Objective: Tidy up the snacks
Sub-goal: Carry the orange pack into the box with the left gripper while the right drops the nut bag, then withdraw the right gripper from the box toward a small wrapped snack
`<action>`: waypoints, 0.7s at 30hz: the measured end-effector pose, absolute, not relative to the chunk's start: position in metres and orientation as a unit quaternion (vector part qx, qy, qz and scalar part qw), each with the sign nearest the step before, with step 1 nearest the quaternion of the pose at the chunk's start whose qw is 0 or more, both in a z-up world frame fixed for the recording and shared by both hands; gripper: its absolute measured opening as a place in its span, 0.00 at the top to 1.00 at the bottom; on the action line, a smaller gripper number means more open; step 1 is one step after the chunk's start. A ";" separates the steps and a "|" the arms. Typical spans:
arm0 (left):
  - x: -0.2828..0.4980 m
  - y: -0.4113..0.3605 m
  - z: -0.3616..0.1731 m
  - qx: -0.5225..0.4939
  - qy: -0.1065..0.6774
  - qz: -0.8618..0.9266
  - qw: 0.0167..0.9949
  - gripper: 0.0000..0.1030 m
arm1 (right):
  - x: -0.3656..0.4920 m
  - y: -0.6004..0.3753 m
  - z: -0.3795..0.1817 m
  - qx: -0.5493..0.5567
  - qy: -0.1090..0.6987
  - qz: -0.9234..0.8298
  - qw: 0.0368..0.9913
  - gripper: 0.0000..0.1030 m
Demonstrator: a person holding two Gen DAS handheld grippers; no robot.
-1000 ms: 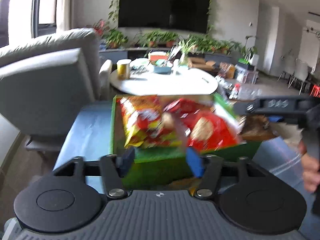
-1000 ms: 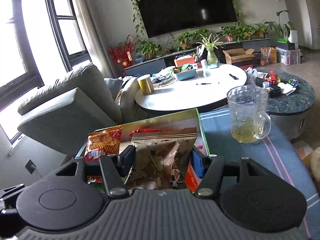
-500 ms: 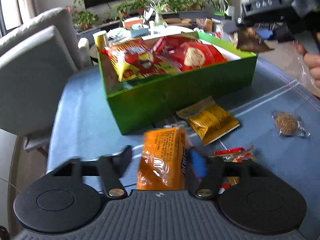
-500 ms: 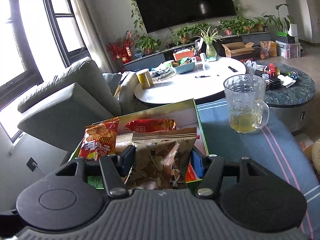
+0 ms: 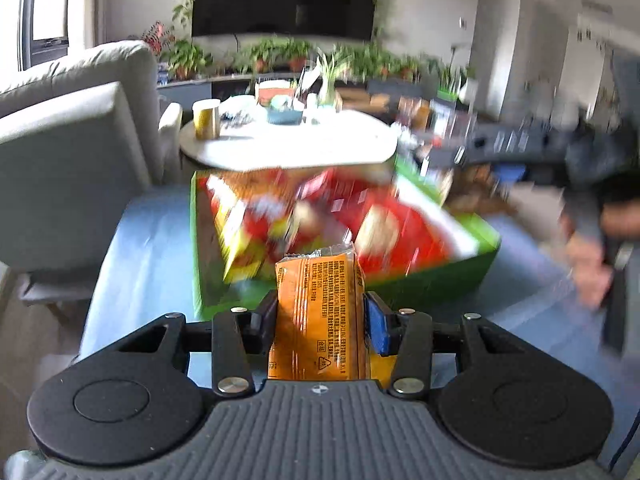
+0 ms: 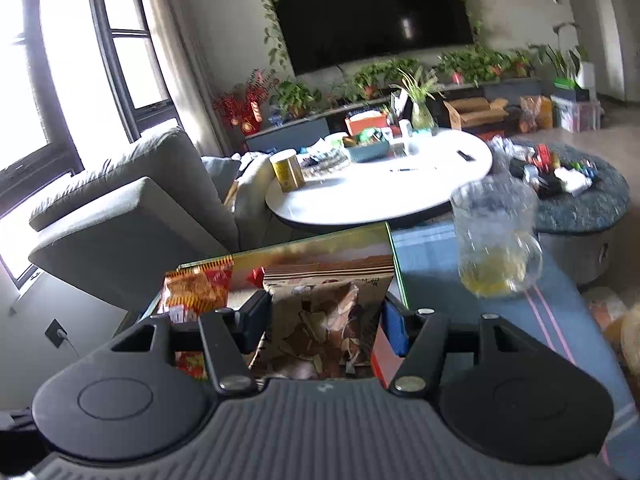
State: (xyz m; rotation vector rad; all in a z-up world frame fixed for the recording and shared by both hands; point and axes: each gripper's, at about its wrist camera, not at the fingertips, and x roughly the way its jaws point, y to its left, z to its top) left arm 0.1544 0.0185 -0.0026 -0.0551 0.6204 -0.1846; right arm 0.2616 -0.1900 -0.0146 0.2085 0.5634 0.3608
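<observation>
Left tool (image 5: pixel 320 316) clamps an orange packet (image 5: pixel 318 312) upright; green box (image 5: pixel 440 276) ahead, ready for drop-in. Right tool (image 6: pixel 326 320) clamps a brown chip bag (image 6: pixel 326 320).

My left gripper (image 5: pixel 320 316) lifted the orange packet (image 5: pixel 318 312) off the blue cloth; green box (image 5: pixel 432 284) now fills mid-frame behind it.

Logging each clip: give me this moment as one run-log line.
left gripper: shut on orange packet | right gripper: shut on brown snack bag | green box: holds snacks | phase: carrying
</observation>
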 end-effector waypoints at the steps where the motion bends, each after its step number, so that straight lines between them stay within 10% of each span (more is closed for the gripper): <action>1: 0.160 0.014 0.001 -0.031 0.296 -0.093 0.950 0.60 | 0.265 -0.189 -0.014 0.101 0.275 0.182 0.939 0.35; 21: 0.277 -0.027 -0.021 -0.038 0.316 -0.034 0.947 0.58 | 0.346 -0.190 -0.040 0.148 0.296 0.214 0.919 0.35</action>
